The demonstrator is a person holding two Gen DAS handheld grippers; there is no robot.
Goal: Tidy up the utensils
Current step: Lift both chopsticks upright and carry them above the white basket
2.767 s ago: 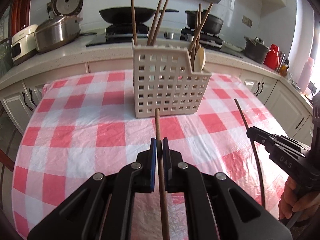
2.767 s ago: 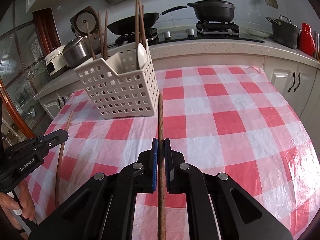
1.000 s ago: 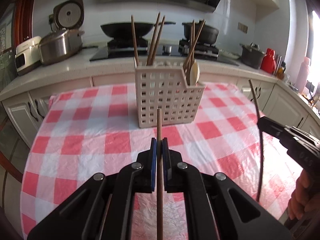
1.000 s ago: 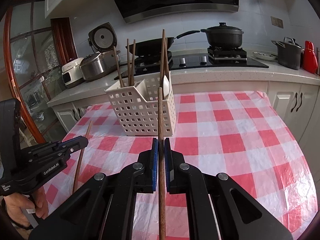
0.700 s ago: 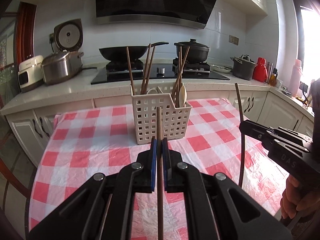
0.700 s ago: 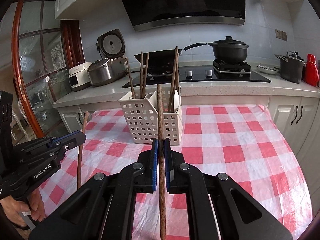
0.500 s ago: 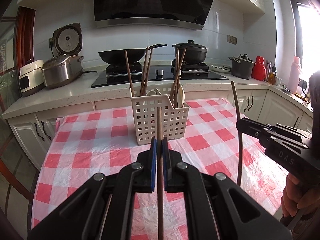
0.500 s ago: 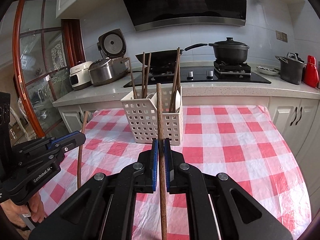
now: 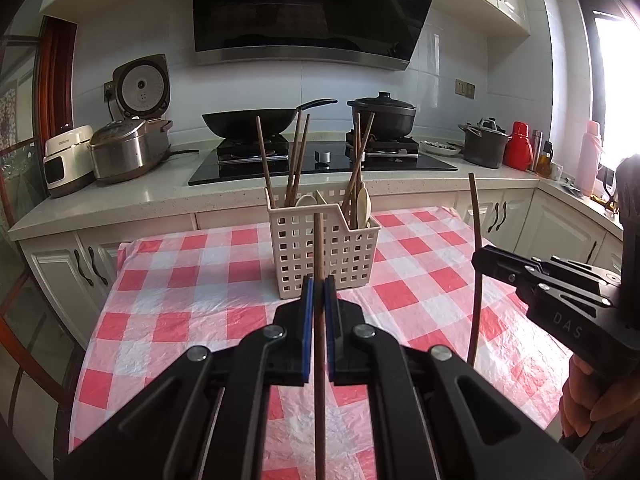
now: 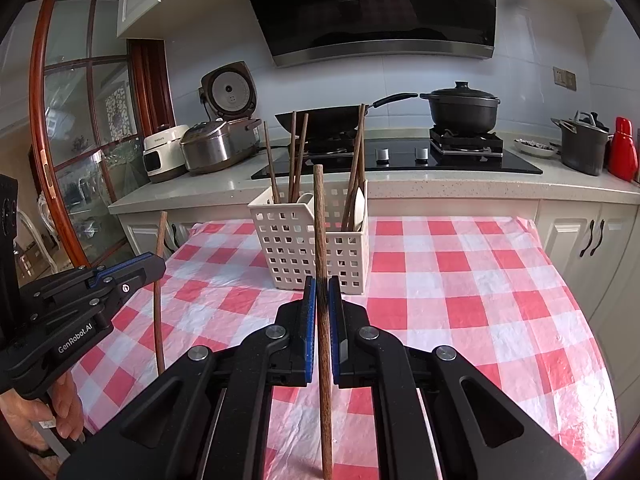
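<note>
Holding: left gripper (image 9: pixel 316 300) clenched on a chopstick (image 9: pixel 319 320)
Right gripper (image 10: pixel 322 304): clenched on another chopstick (image 10: pixel 322 280)
Chopsticks: upright, raised before the basket (image 9: pixel 324 256)
Basket: on the checked tablecloth (image 9: pixel 200 292)

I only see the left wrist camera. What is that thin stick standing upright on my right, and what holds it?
Observer: The right wrist view shows the right gripper head-on, its jaws shut on that chopstick, clamping it from both sides.
Operator: What does my own tool look like from outside?
Observer: From that side, the left gripper is black with blue trim and has GenRobot.AI printed along it.
Operator: Is anyone holding it?
Observer: Yes, a hand grips its handle at the bottom left of that view.
</note>
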